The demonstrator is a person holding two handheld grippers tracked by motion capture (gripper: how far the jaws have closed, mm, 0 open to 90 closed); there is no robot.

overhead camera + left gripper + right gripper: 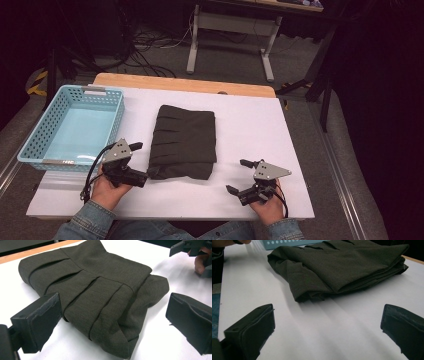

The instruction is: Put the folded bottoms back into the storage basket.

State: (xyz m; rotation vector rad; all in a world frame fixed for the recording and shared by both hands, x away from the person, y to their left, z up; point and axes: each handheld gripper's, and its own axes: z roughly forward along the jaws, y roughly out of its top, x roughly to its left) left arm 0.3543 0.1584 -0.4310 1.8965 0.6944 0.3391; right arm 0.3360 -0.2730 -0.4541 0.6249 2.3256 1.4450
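Folded garment [184, 141] lies btwn left gripper [141, 162] & right gripper [236, 176]

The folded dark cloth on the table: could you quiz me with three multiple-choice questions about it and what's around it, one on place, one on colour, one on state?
1. Where does the basket sit relative to the folded dark cloth?
A. On top of it
B. To its left in the high view
C. To its right in the high view

2. What colour is the basket?
A. Red
B. Black
C. Light blue

3. How is the left gripper?
A. Open, fingers apart beside the cloth's corner
B. Shut on the cloth
C. Lying in the basket

Answers: 1 B, the basket stands at the table's left edge. 2 C, its mesh walls are pale blue. 3 A, the left gripper view shows both fingers spread, nothing pinched.
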